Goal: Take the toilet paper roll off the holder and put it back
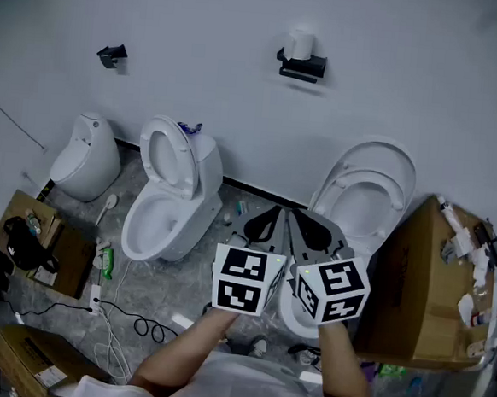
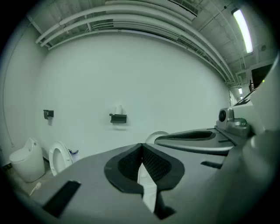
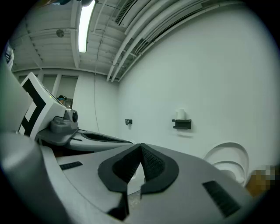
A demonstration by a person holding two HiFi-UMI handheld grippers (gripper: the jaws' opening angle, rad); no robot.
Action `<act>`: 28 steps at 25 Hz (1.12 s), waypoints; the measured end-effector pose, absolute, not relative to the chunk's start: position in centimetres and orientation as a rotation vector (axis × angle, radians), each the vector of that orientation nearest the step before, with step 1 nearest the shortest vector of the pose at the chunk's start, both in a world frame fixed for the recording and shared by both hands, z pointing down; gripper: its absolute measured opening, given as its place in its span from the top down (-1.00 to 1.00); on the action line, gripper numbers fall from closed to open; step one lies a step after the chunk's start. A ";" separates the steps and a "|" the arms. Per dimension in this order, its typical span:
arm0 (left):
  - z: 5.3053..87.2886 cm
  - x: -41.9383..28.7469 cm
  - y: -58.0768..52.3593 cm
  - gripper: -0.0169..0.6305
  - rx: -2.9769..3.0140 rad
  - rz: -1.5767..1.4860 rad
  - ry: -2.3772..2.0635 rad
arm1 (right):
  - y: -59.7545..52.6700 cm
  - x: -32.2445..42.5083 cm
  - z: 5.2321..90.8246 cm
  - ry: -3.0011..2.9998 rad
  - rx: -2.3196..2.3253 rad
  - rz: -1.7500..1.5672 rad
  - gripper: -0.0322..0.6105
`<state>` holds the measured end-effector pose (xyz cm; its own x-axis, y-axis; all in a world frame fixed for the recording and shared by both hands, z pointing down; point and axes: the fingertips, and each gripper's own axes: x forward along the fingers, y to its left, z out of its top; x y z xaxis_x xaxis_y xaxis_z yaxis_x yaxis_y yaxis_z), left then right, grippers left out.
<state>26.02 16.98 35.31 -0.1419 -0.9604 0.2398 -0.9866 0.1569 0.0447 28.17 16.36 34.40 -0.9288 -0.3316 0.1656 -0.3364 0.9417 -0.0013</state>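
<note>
A white toilet paper roll (image 1: 301, 44) stands upright on a black wall holder (image 1: 302, 66) high on the white wall; it also shows small in the left gripper view as the roll (image 2: 118, 110) and in the right gripper view as the roll (image 3: 180, 115). My left gripper (image 1: 268, 218) and right gripper (image 1: 308, 224) are held side by side low in the head view, far short of the wall. Both point at the wall with jaws together and nothing between them.
A white toilet (image 1: 170, 197) with its lid up stands left of my grippers, a second toilet (image 1: 364, 194) to the right, and a small urinal-like bowl (image 1: 84, 156) far left. Cardboard boxes (image 1: 426, 284) flank the floor. Another black fitting (image 1: 111, 55) hangs on the wall.
</note>
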 end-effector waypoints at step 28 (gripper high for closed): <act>38.0 19.1 9.8 0.94 1.904 0.143 -2.154 | 9.0 21.4 36.9 -2.906 0.549 0.091 0.89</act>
